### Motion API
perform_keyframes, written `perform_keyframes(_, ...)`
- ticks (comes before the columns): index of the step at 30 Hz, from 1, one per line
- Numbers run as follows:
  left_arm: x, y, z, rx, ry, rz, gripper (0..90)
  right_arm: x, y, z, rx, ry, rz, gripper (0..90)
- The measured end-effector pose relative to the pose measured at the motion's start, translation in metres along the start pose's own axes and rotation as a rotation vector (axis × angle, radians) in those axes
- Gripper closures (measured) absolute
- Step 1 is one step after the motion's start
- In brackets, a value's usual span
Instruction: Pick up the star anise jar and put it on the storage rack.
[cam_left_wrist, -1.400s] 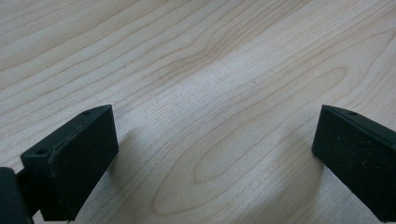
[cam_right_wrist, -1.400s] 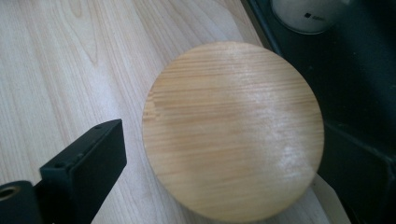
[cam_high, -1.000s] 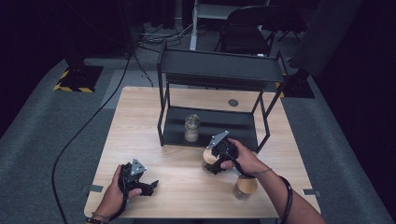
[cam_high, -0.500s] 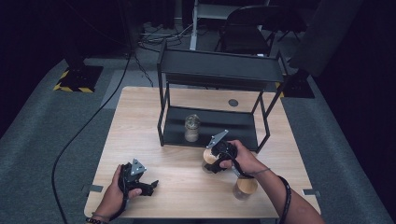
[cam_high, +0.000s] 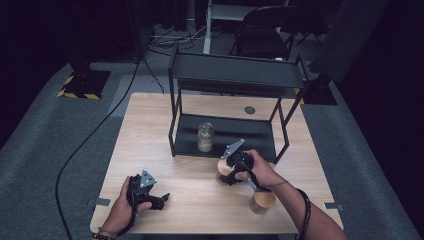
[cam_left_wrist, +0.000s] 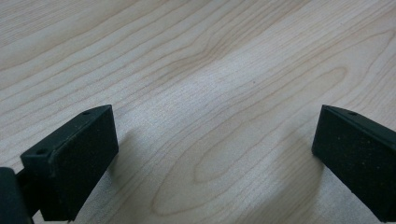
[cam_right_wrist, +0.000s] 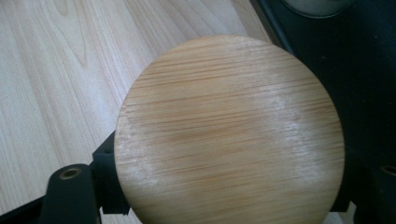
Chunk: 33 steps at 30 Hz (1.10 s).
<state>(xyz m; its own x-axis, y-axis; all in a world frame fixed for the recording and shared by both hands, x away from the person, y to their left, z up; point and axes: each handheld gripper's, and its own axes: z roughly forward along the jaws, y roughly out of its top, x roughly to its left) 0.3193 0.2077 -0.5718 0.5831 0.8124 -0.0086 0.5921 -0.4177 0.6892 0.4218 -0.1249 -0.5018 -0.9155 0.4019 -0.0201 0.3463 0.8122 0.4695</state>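
Although already gripped, not yet lifted, to judge by the high view. Right claw (cam_high: 227, 172) clamped around a clear glass jar with a round bamboo lid (cam_right_wrist: 229, 130), black jaws hugging it on either side just below the lid. Standing on the pale wooden tabletop (cam_high: 150, 125), right at the near edge of the black metal two-tier shelf rack (cam_high: 235, 75).

Done so far, apparently: one similar glass jar with a dark lid (cam_high: 205, 136) placed on the rack's lower shelf, left of middle. Left to do, probably: carrying the gripped jar onto the shelf beside it, then fetching the second bamboo-lidded glass jar (cam_high: 262, 200), waiting nearer and to the right, close beside the right forearm. Roughly a third of the way through, then.

Left claw (cam_high: 160, 198) spread wide and holding nothing, resting low over bare wood at the near left.

No brand, label or writing readable on jars, lids or rack.
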Motion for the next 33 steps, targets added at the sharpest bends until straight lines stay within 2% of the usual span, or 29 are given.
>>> perform_keyframes(6,0.000,0.000,0.000,0.000,0.000,0.000,0.0,0.000,0.001,-0.002,-0.006,-0.009,0.000,24.7)
perform_keyframes(33,0.000,0.000,0.000,0.000,0.000,0.000,0.0,-0.009,0.008,-0.037,-0.038,-0.052,0.010,24.8)
